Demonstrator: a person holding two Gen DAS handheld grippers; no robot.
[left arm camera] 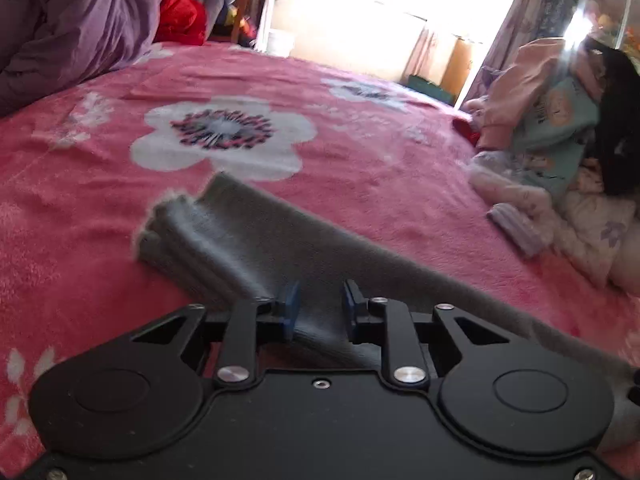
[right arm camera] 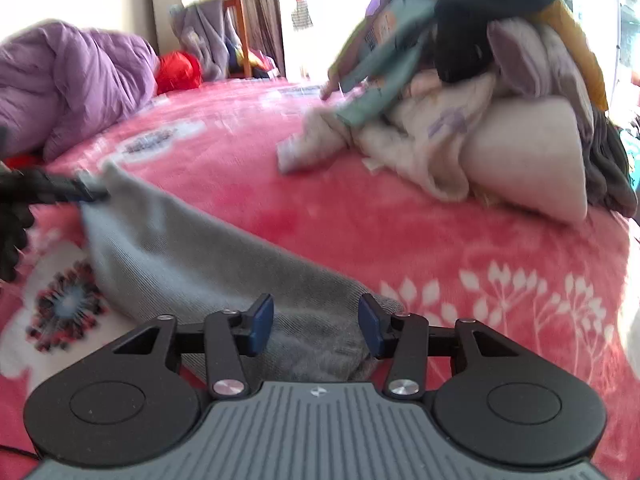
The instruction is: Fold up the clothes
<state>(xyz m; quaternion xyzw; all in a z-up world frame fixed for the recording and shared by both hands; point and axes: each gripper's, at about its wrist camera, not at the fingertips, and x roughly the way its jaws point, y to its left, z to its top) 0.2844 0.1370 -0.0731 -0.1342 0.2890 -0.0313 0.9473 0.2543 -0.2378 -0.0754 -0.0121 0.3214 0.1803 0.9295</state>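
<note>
Garment (right arm camera: pixel 192 256) flat on the bedspread (right arm camera: pixel 400 224), clothes pile (right arm camera: pixel 480 120) behind to its right

No writing, brand, number or sign can be read in either view: the teal printed garment (left arm camera: pixel 560 120) in the clothes pile at the bed's right edge carries dark marks and a cartoon figure, but they are too blurred to make out.

The grey garment (right arm camera: pixel 192 252) is fine-ribbed matt knit cloth; the pink blanket (left arm camera: pixel 380 168) under it is fuzzy fleece. Upper left, the purple quilt (left arm camera: pixel 80 12) looks smooth and crinkled.
</note>
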